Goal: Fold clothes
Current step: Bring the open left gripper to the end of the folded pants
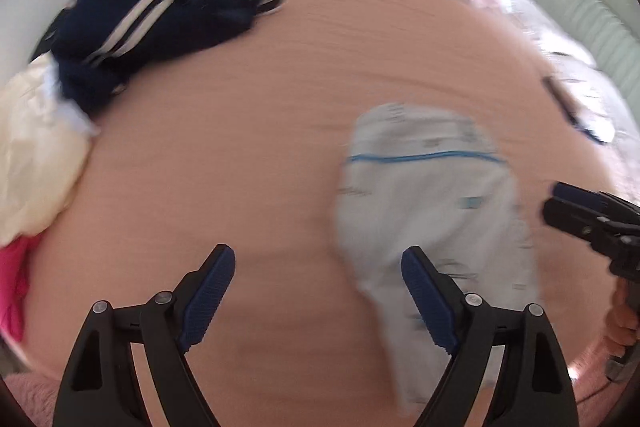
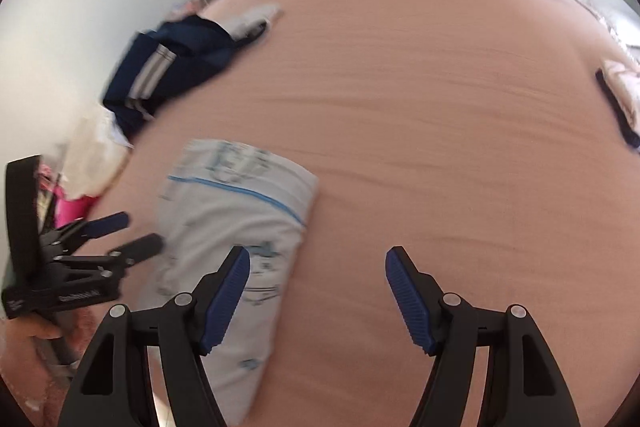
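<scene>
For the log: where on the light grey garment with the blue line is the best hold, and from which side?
Take the light grey garment with the blue line at its squared corner on the bare pink bed sheet side, near the blue line. That edge looks straight, flat and unobstructed, so one finger could probably slide under it. The open right tool stands nearest, hovering above the garment's near end; blur hides finer folds.

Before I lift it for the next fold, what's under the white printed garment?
The white printed garment lies flat on the pink bedsheet; nothing else shows at its edges, but whatever is beneath it is covered.
</scene>
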Demonstrator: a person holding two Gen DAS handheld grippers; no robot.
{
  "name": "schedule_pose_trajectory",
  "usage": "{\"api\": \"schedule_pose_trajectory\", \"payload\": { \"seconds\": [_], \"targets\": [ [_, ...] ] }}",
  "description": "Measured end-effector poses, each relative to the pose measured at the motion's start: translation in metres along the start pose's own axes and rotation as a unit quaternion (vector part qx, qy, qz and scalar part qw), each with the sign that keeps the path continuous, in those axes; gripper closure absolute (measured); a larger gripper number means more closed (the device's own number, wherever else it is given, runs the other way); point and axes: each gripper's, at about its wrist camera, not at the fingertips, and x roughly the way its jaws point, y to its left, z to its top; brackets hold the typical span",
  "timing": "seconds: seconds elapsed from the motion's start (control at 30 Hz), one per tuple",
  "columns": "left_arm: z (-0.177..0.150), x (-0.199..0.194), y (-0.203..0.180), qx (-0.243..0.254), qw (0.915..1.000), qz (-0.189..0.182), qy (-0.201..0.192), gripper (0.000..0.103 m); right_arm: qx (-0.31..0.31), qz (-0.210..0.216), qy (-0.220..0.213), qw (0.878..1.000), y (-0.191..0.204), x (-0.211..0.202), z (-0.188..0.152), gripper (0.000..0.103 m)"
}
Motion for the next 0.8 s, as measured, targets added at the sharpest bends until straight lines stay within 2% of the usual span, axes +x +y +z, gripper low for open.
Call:
{"api": "schedule_pose_trajectory", "payload": {
  "seconds": [0.07, 0.17, 0.2, 0.3, 0.33, 0.37, 0.47, 0.5, 0.63, 0.73, 0.8],
  "targets": [
    [-0.003, -0.001, -0.012, 0.016, 0.9994, -0.031, 0.001, 0.017, -0.025, -0.022, 0.023, 0.999, 0.016, 0.01, -0.01, 0.033],
    [-0.014, 0.01, -0.016, 0.032, 0.9985, -0.005, 0.044, 0.017, -0.041, -0.05, 0.066, 0.996, 0.025, 0.027, -0.031, 0.033],
    [-0.019, 0.008, -0.016, 0.039, 0.9978, 0.001, 0.054, 0.017, -0.037, -0.05, 0.06, 0.996, 0.021, 0.026, -0.04, 0.033],
    [-0.026, -0.011, -0.01, 0.063, 0.9958, 0.041, 0.053, 0.017, -0.031, -0.072, 0.062, 0.995, 0.012, 0.009, -0.048, 0.033],
    [-0.025, -0.017, -0.006, 0.055, 0.9965, 0.041, 0.047, 0.017, -0.025, -0.083, 0.063, 0.994, 0.007, 0.003, -0.05, 0.033],
    [-0.024, -0.021, -0.003, 0.045, 0.9977, 0.031, 0.04, 0.017, -0.018, -0.092, 0.059, 0.994, 0.005, -0.003, -0.051, 0.033],
    [-0.019, -0.018, -0.005, 0.017, 0.9977, -0.055, 0.036, 0.017, -0.016, -0.054, 0.032, 0.998, 0.013, -0.014, -0.053, 0.033],
    [-0.02, -0.013, -0.011, 0.024, 0.9972, -0.057, 0.041, 0.017, -0.022, -0.044, 0.03, 0.998, 0.021, -0.012, -0.054, 0.033],
    [-0.033, 0.0, -0.027, 0.079, 0.9951, -0.003, 0.059, 0.015, -0.068, -0.06, 0.071, 0.993, 0.038, 0.018, -0.064, 0.033],
    [-0.032, -0.014, -0.02, 0.081, 0.9953, 0.016, 0.05, 0.015, -0.051, -0.044, 0.081, 0.994, 0.023, 0.012, -0.068, 0.032],
    [-0.029, -0.019, -0.005, 0.059, 0.997, 0.031, 0.04, 0.016, -0.029, -0.065, 0.076, 0.995, 0.009, 0.001, -0.065, 0.032]
  ]
}}
